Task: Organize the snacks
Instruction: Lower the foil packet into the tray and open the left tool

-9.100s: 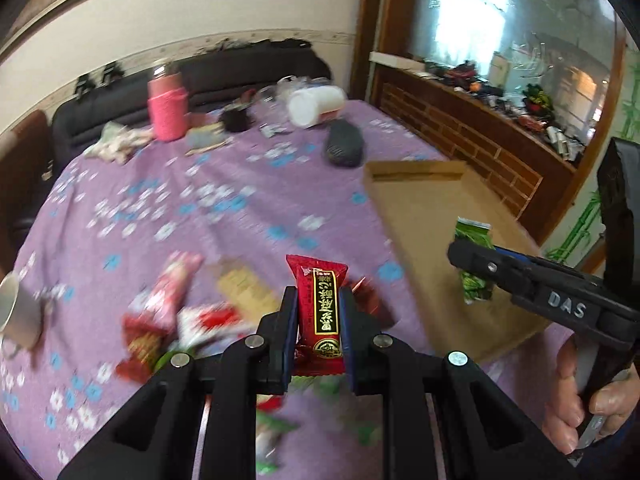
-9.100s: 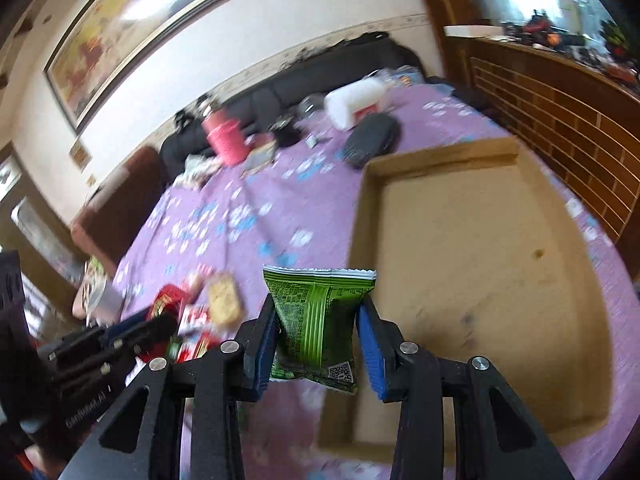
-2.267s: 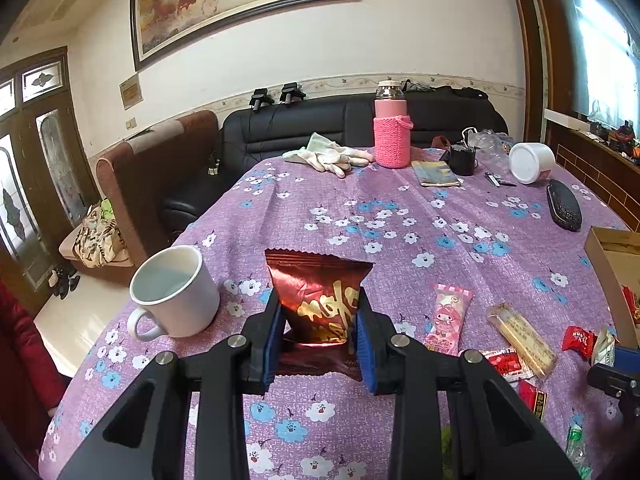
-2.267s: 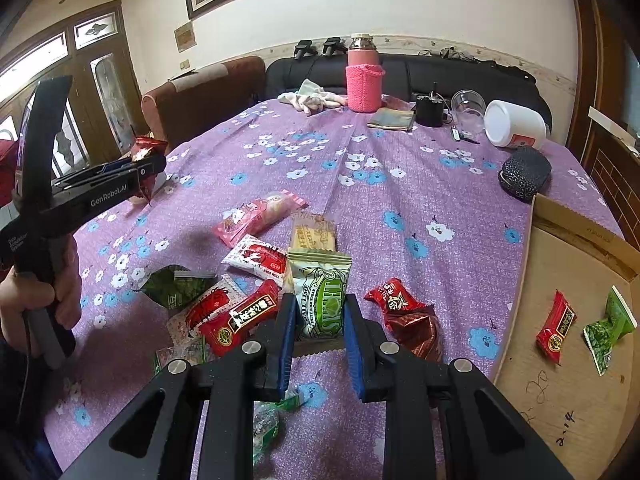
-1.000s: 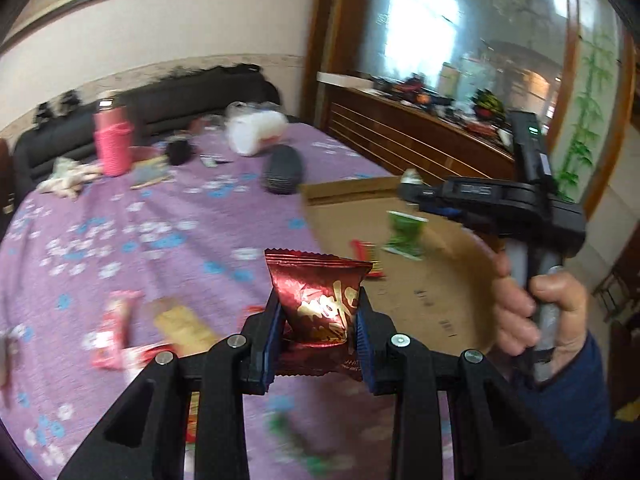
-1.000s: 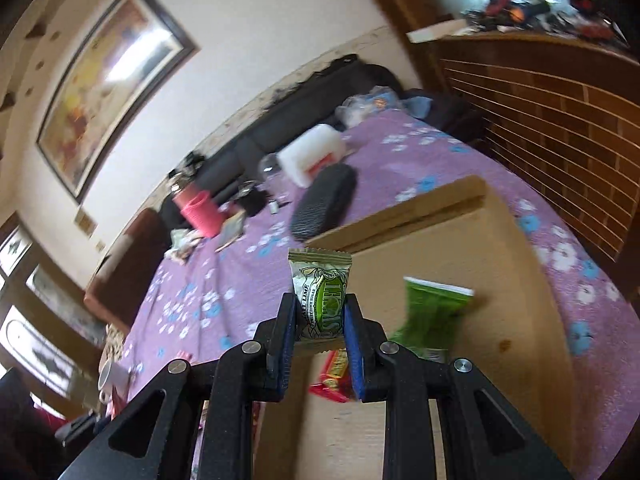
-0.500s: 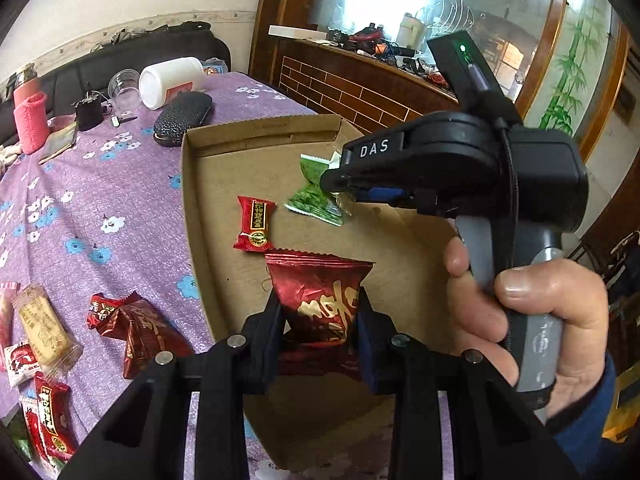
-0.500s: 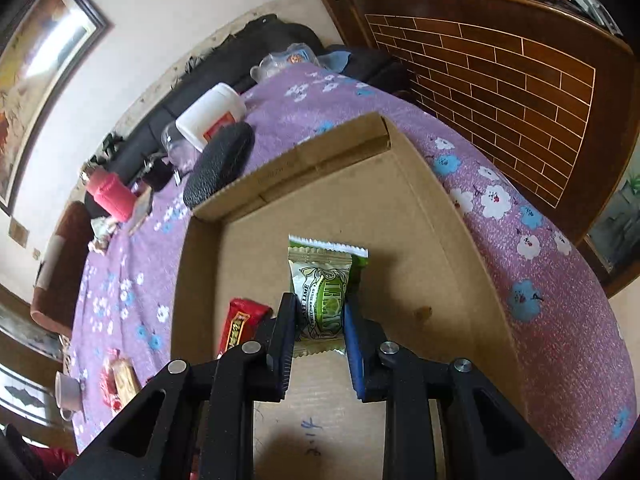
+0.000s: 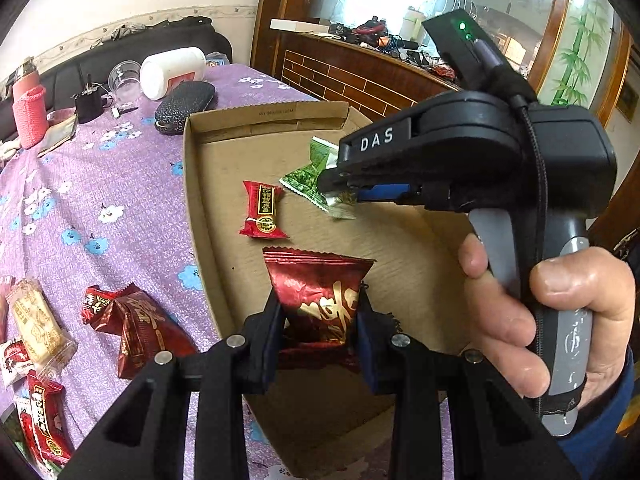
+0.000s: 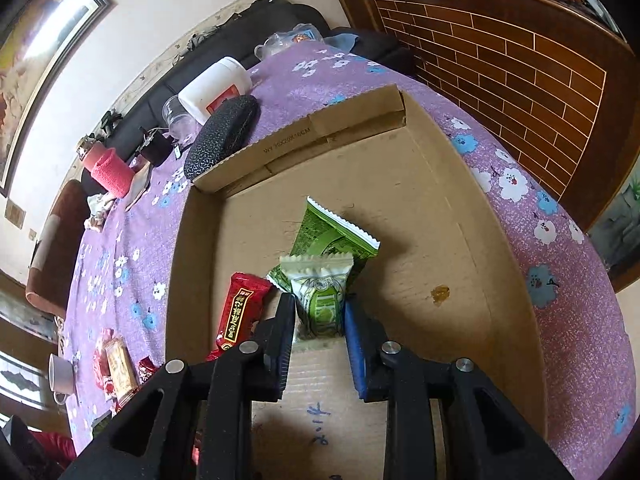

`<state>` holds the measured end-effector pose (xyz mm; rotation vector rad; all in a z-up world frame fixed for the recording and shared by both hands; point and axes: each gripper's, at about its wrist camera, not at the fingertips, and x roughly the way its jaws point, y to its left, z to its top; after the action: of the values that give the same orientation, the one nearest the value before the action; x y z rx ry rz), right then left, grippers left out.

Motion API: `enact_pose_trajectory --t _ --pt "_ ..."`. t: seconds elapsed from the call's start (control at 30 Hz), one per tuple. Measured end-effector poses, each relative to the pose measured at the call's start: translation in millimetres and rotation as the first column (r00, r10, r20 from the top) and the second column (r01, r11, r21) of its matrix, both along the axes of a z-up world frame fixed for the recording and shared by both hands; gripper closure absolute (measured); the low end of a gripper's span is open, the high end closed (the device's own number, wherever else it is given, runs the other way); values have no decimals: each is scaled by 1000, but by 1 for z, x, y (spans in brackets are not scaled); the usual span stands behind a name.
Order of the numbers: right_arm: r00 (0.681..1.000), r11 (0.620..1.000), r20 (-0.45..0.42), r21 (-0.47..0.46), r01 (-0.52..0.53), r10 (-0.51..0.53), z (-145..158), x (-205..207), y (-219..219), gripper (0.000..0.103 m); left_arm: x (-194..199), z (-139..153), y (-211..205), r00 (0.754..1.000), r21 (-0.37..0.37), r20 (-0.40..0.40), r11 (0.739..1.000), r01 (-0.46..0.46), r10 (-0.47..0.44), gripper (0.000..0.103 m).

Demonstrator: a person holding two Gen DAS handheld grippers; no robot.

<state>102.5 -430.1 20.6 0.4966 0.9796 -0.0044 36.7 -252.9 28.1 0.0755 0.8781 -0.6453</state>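
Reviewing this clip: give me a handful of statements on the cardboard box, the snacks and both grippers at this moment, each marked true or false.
1. The left gripper grips a dark red snack packet. True.
2. The cardboard box holds no snacks. False: a red packet and a green packet lie on its floor.
3. The right gripper has a pale green packet between its jaws. True; the jaws are opening.
4. All snacks are off the purple tablecloth. False: several packets lie there, left of the box.
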Motion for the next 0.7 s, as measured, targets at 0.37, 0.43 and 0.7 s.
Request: enact_pose_trajectory --t 0.37,0.43,0.7 --pt "995 999 93 30 24 -26 16 -8 -2 59 1 6 5 1000 -18 20 1000 -17 17 59" --pt "992 999 123 34 24 -28 21 -11 -1 59 -2 12 8 999 -23 46 999 -25 26 59" --pt "981 1000 190 6 -28 27 33 -14 15 59 -5 29 18 994 -23 81 997 -76 78 59"
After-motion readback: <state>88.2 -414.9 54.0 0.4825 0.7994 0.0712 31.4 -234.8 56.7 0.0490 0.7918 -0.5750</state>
